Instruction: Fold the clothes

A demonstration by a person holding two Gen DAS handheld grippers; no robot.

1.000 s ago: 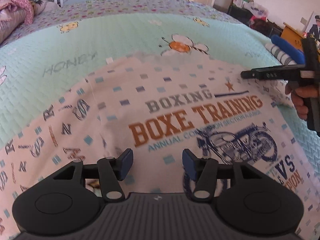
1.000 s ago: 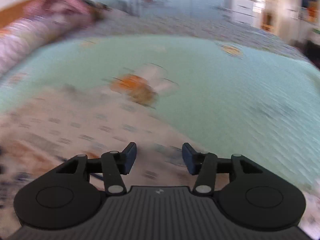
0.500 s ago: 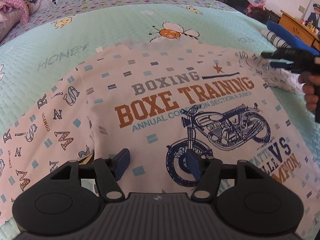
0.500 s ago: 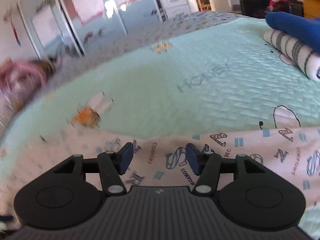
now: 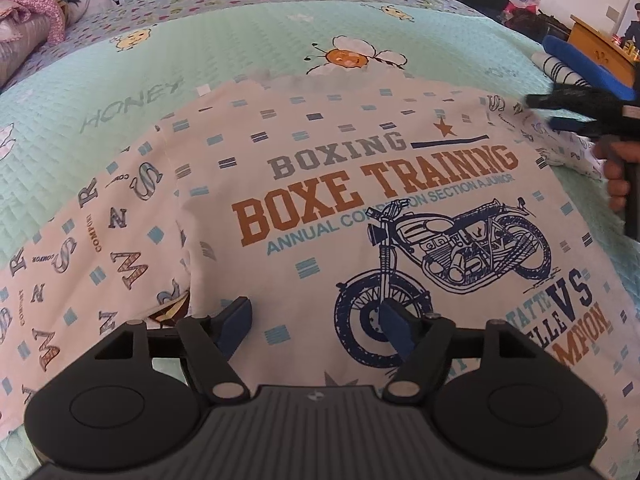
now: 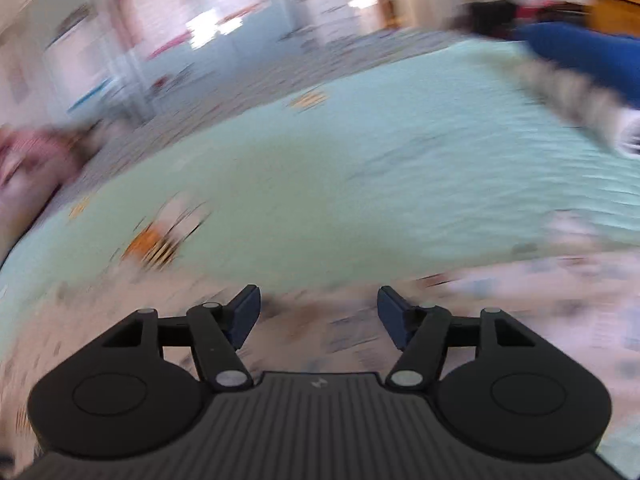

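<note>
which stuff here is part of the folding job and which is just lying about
Job:
- printed t-shirt, spread flat
- left claw, opening, nothing between its pads
- right claw, opening, nothing between its pads

Lying about:
- green bee bedspread
- blue folded cloth
- striped folded cloth
- pink bedding

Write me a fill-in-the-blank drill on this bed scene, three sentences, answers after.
1. The T-shirt lies spread flat on the green ____.
2. Below the orange words BOXE TRAINING, the shirt's print shows a dark blue ____.
3. The left gripper hangs over the shirt's lower part, its jaws opening with ____ pinched between them.

Missing words: bedspread; motorcycle; nothing
</note>
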